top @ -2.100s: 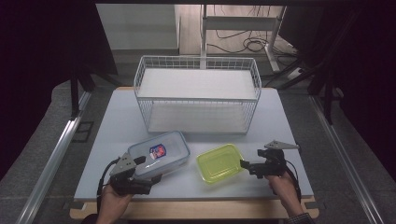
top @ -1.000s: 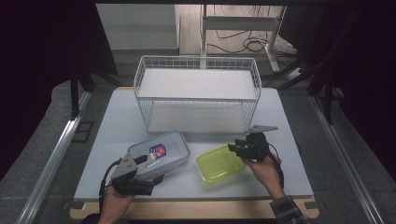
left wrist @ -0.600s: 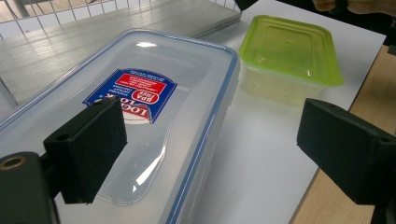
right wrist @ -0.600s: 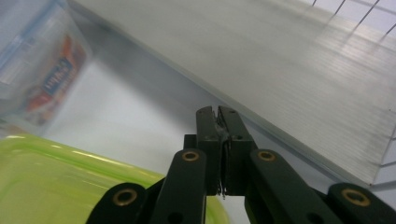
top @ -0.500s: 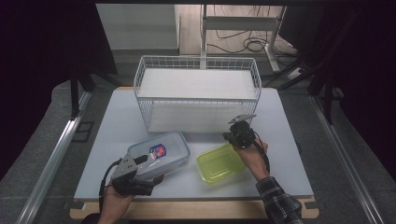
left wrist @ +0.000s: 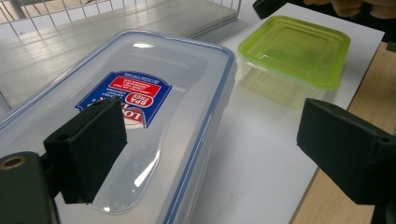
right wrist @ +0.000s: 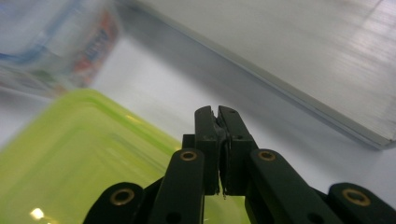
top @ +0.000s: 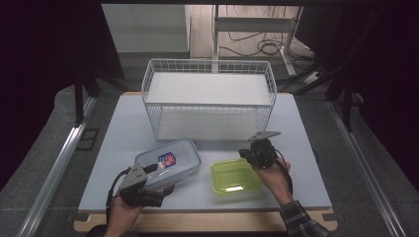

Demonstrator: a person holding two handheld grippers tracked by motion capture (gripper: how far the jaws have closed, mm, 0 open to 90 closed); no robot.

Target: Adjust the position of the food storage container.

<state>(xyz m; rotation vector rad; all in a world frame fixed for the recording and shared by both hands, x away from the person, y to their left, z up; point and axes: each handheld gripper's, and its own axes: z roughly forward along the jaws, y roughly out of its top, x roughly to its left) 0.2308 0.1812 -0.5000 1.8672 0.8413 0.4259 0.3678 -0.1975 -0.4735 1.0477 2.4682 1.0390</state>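
Now hovering over the far edge of the green container (top: 236, 176) with the right gripper (top: 245, 154) pressed together on nothing after swinging in from the right, likely preparing to nudge it, while the left gripper (top: 157, 174), jaws spread, waiting at the clear lidded box (top: 168, 162).

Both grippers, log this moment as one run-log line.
left gripper: open, at clear box | right gripper: shut, empty, above green box | wire basket: behind

Black tongs (right wrist: 218, 114) – brass rivets – plaid sleeve (top: 301, 224).

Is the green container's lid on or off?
On: the green lid sits flat on the green container, covering its top.
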